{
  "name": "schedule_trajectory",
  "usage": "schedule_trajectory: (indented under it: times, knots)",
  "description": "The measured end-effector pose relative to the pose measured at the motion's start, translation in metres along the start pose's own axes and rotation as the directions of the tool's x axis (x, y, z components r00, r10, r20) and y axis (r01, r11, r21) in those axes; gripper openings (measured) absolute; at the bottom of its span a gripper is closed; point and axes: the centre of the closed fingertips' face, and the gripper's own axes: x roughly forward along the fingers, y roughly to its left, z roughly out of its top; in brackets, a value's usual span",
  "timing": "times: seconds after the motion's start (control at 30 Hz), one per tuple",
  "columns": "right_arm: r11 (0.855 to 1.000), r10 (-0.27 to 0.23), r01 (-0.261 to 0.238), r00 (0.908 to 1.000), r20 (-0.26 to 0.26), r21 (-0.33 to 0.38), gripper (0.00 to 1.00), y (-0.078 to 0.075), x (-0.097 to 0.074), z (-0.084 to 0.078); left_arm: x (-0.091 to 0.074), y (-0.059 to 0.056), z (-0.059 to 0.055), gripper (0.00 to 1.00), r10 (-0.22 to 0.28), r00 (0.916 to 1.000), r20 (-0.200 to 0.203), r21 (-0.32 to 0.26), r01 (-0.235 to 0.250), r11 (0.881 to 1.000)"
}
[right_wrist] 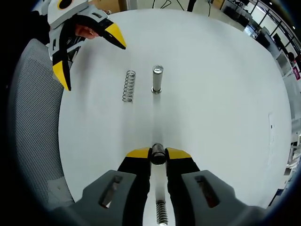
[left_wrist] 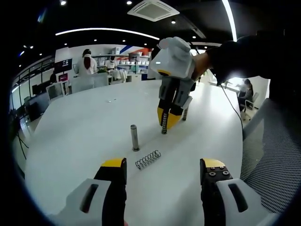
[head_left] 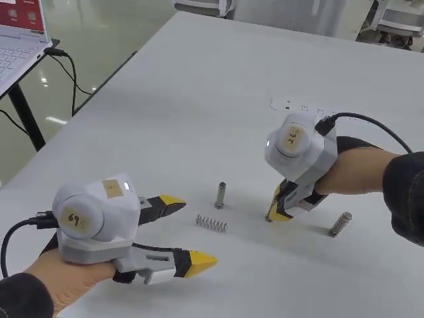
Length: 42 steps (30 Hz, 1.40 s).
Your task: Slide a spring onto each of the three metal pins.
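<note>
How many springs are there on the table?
3. A loose spring lies beside the bare pin. A second spring is pinched between the right gripper's jaws. A third spring stands just past that gripper.

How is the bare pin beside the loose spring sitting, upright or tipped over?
Upright. The pin stands on its wider base, round top up. The spring lies flat beside it, not touching.

A bare steel pin (head_left: 220,195) is standing upright at mid-frame, with a loose spring (head_left: 211,223) lying flat just below it. At right, a spring-wrapped pin (head_left: 340,224) is lying aslant on the counter (head_left: 199,99). My right fingers (right_wrist: 139,153) are pinching another sprung pin (right_wrist: 158,154).
</note>
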Motion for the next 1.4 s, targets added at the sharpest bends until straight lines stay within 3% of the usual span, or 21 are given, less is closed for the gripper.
schedule_trajectory:
  times: [0.37,0.83,1.4]
  knots:
    - [1.000,-0.013,0.013,0.9998,0.018,0.015,0.19,-0.004,-0.003,0.001,-0.001,0.000,0.000,0.61,0.004,1.0000,0.000,-0.001,-0.004,1.000]
    - [0.999,-0.023,0.022,0.9996,0.017,0.046,0.21,0.001,-0.010,-0.013,0.001,-0.001,0.002,0.62,-0.001,1.0000,0.005,0.006,0.001,1.000]
    - [0.998,-0.011,0.009,0.9995,0.028,0.067,0.21,0.024,-0.013,-0.017,0.001,-0.001,0.004,0.61,0.000,1.0000,0.007,0.013,0.000,1.000]
